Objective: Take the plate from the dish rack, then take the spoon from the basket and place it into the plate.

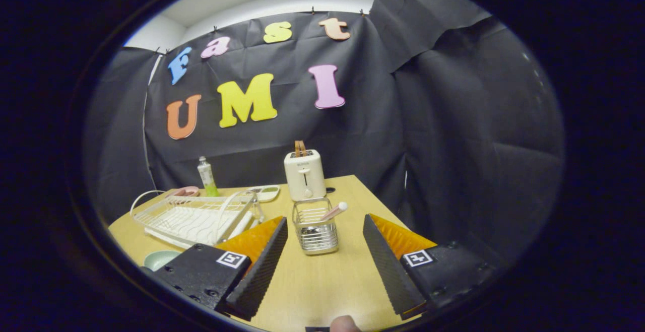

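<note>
My gripper (325, 226) is open above the wooden table (312, 281), with nothing between its fingers. Just ahead of the fingertips stands a small wire basket (315, 231); a spoon with a pink handle (334, 211) leans out of it toward the right. The white dish rack (194, 217) lies left of the basket, beyond the left finger, and looks empty. A pale green plate (160, 259) rests on the table in front of the rack, partly hidden by the left finger's mount.
A white toaster (304, 174) stands behind the basket. A tube with a green cap (206, 177), a pink dish (185, 191) and a small tray (266, 192) sit near the back of the table. A fingertip (344, 323) shows at the table's near edge.
</note>
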Demonstrator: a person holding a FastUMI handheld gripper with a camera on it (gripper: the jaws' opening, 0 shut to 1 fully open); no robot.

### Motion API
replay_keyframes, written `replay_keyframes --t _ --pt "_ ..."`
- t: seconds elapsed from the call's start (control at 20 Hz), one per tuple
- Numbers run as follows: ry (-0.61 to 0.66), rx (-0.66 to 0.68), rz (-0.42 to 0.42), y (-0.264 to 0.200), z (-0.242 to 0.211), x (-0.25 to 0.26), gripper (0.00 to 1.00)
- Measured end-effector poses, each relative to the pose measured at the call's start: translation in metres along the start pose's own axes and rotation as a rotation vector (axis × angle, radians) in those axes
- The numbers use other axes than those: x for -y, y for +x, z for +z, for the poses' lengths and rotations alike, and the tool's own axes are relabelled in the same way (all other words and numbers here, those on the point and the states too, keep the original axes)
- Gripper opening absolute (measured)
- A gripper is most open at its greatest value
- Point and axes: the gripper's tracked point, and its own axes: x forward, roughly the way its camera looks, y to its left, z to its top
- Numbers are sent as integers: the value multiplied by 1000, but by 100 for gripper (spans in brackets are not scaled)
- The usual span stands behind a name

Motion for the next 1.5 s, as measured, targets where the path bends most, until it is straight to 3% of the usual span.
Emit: replay_keyframes --t 0.1,0.35,0.7,1.05,1.3,1.5 --pt "24 -12 15 26 -1 6 94" --pt "66 -44 57 68 -9 3 67" --pt "109 -57 105 79 -1 -3 28" --pt "149 -67 140 69 15 -13 14" --pt "122 6 112 40 50 -15 13" --pt "93 61 147 -3 81 -30 13"
